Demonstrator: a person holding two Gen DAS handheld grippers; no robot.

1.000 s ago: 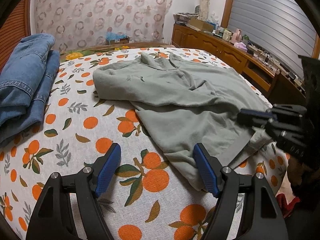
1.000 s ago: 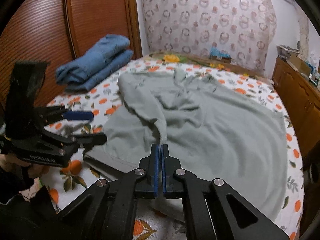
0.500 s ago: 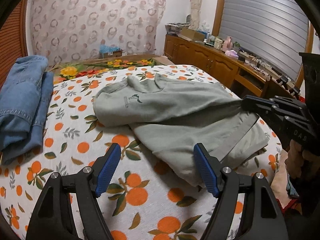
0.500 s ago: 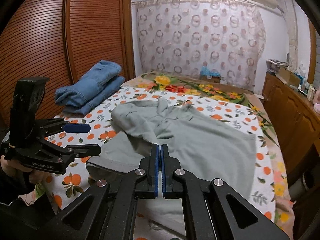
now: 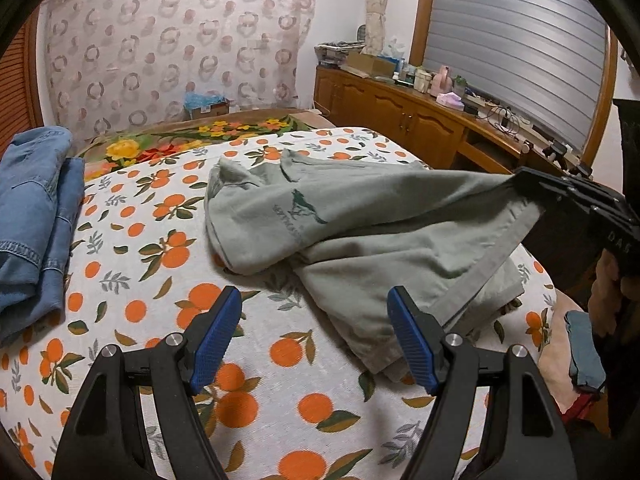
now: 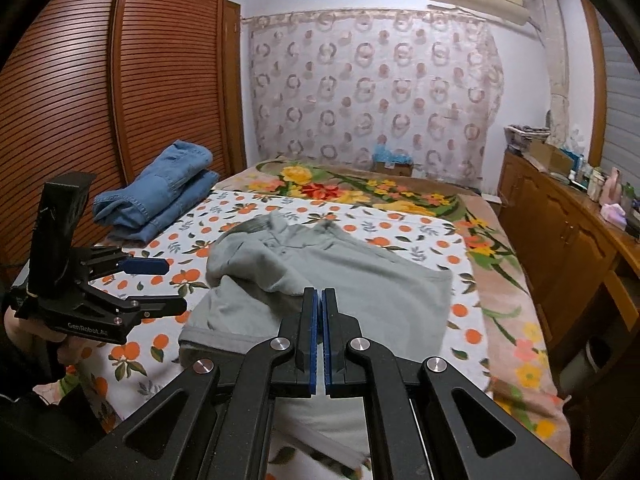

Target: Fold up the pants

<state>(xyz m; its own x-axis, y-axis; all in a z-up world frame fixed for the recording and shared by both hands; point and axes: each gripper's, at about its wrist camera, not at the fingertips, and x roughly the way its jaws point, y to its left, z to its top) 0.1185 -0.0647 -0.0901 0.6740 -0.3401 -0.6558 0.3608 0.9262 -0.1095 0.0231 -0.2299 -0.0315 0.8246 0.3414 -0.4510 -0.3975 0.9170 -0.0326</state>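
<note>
A grey-green garment [image 5: 400, 220] with a collar and a small dark logo lies crumpled on the orange-print bed sheet [image 5: 160, 280]. My right gripper [image 5: 520, 180] is shut on its hem and holds that edge up off the bed, so the cloth stretches taut toward it. In the right wrist view the right gripper [image 6: 319, 300] has its blue pads together above the garment [image 6: 380, 292]. My left gripper [image 5: 316, 336] is open and hangs over the sheet beside the garment's near corner, holding nothing. From the right wrist the left gripper [image 6: 176, 286] also appears open.
Folded blue jeans [image 5: 32, 208] lie at the bed's left side, also seen as jeans [image 6: 160, 188] near the slatted wardrobe [image 6: 80, 100]. A cluttered wooden cabinet [image 5: 400, 120] runs along the right. A floral blanket [image 6: 360, 188] covers the far end of the bed.
The right gripper has risen with the hem, lifting that edge clear of the bed. Both grippers have moved up and back from the bed. The left stays open.
</note>
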